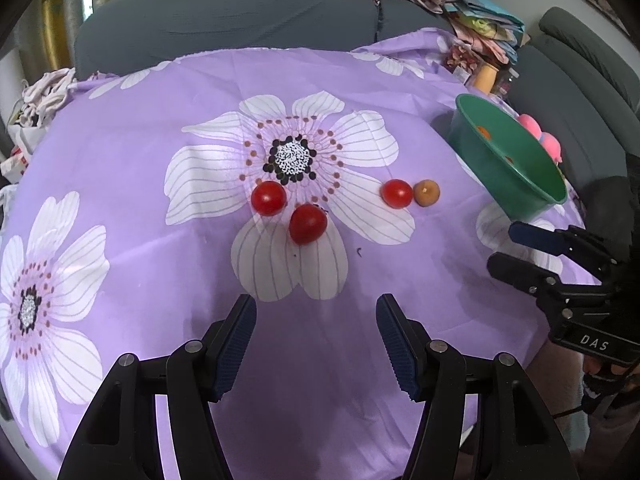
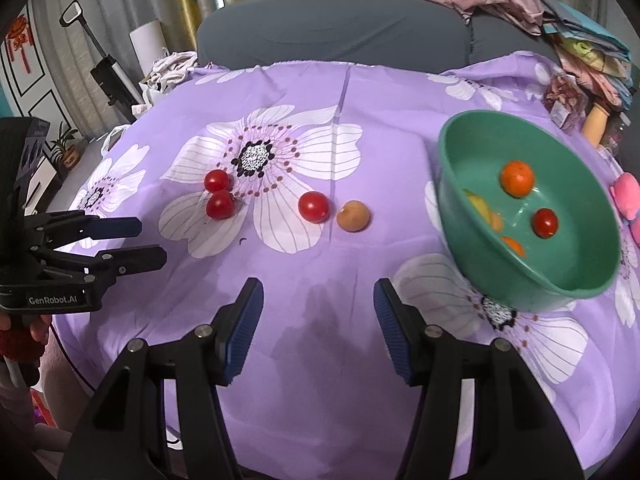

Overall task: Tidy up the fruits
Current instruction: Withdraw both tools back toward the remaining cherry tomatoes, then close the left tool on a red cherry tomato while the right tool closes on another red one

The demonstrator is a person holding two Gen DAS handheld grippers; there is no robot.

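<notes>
Ahead of the left gripper (image 1: pixel 316 340) and slightly to its left, two glossy round red tomatoes (image 2: pixel 219 194) lie touching on the white flower print of the smooth purple tablecloth (image 1: pixel 140 140). Nothing stands between them and the blue ribbed pads, only bare cloth. Further right, ahead of the right gripper (image 2: pixel 319 330), a third red tomato (image 2: pixel 314 207) sits just beside a dull tan round fruit (image 2: pixel 353 215), the two close but apart. To the right gripper's front right stands a green plastic bowl (image 2: pixel 480 136), smooth-walled with a pouring lip, holding an orange fruit (image 2: pixel 517 179), a small red tomato (image 2: pixel 544 222) and yellow and orange pieces by its near wall. A pink soft toy (image 2: pixel 626 196) lies past the bowl's right rim, and a grey sofa (image 2: pixel 340 28) with piled clothes backs the table. Both grippers tilt steeply down toward the cloth, side by side; each has its jaws parted partway with nothing between them.
</notes>
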